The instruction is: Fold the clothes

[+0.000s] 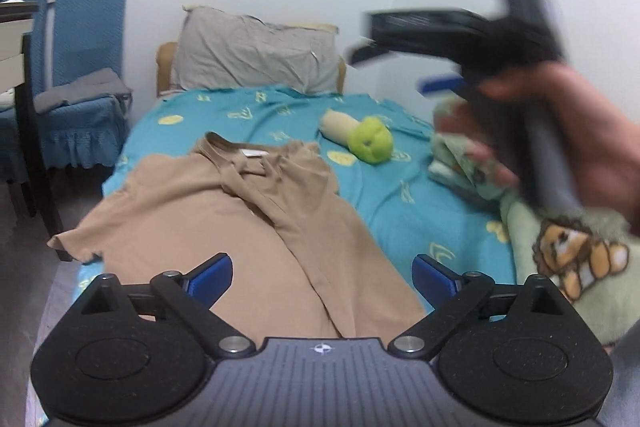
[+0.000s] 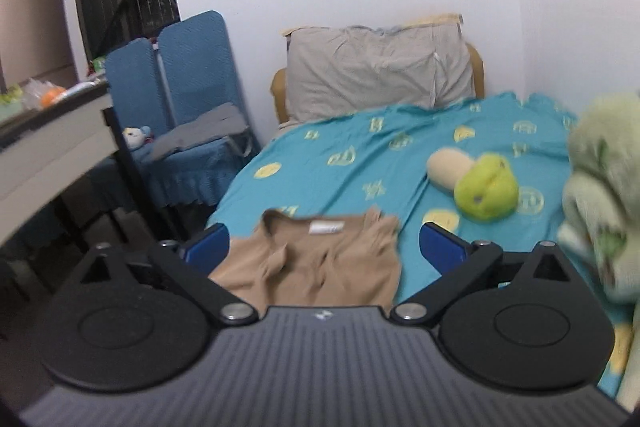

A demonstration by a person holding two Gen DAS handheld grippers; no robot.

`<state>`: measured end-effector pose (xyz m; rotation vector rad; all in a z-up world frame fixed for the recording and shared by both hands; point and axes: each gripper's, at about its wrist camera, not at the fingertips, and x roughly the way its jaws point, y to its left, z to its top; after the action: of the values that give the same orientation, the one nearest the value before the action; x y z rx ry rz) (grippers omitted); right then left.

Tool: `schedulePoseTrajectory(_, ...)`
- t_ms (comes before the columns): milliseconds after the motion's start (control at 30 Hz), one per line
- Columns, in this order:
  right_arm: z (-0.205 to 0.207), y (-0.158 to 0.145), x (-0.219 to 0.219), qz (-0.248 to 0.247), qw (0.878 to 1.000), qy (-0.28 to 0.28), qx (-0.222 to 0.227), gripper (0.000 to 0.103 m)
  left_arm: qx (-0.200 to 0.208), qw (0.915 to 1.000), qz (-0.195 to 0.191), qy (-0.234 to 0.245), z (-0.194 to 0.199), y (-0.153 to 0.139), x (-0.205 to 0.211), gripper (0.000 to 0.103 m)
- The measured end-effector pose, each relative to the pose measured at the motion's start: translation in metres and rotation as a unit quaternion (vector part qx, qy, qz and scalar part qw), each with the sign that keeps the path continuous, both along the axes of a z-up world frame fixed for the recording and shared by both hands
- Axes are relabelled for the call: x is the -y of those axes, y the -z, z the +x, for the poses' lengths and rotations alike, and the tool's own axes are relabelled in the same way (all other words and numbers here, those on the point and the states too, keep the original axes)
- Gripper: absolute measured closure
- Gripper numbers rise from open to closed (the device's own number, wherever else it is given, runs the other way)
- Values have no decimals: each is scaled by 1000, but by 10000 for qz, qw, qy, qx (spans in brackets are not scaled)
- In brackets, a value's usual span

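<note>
A tan T-shirt (image 1: 224,211) lies on the teal bedsheet (image 1: 400,195), collar toward the pillow, with its right side folded over the body. My left gripper (image 1: 322,277) is open and empty above the shirt's lower part. My right gripper (image 2: 324,247) is open and empty above the shirt's collar end (image 2: 320,259). In the left wrist view the right gripper (image 1: 460,43) appears blurred in a hand at the upper right, raised above the bed.
A green and beige plush toy (image 1: 360,137) lies on the bed beyond the shirt. A green blanket with a bear print (image 1: 560,247) is heaped at the right. A grey pillow (image 1: 256,55) stands at the headboard. Blue chairs (image 1: 80,75) and a desk (image 2: 52,147) stand left.
</note>
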<state>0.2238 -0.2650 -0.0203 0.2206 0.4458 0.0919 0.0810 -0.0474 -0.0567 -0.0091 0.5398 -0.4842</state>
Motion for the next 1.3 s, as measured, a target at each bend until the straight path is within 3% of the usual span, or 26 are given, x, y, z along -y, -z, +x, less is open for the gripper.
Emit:
schedulePoseTrajectory(267, -99, 22, -16, 83, 9999, -39, -59, 0, -191, 9976, -247, -613, 9, -6, -23, 4)
schedulePoseTrajectory(400, -120, 36, -21, 173, 9997, -21, -159, 0, -770, 9861, -845, -1204, 36, 5, -52, 4)
schedulePoseTrajectory(467, -121, 40, -17, 314, 9993, -7, -214, 0, -1217, 9700, -1244, -1697, 65, 17, -73, 4)
schedulePoseTrajectory(567, -120, 45, -11, 412, 9990, 20, -189, 0, -1894, 9352, -1705, -2461, 121, 41, -103, 9)
schedulePoseTrajectory(700, -109, 61, 7, 738, 9957, 282, -477, 0, -2035, 9008, -2093, -3215, 170, 72, -147, 11)
schedulePoseTrajectory(933, -84, 88, 20, 1258, 9867, 516, -885, 0, -2282, 8478, -2878, -3824, 213, 125, -201, 15)
schedulePoseTrajectory(1033, -69, 97, 18, 1309, 9856, 480, -955, 0, -2196, 8393, -3017, -3954, 227, 137, -211, 18)
schedulePoseTrajectory(1167, -53, 107, 16, 1255, 9849, 477, -1094, 0, -2138, 8359, -3065, -4020, 250, 152, -220, 25)
schedulePoseTrajectory(1267, -47, 113, 20, 1295, 9832, 506, -1186, 0, -2083, 8367, -3072, -4026, 262, 160, -225, 39)
schedulePoseTrajectory(1300, -45, 115, 22, 1329, 9823, 525, -1214, 0, -2041, 8401, -3048, -3996, 264, 160, -226, 53)
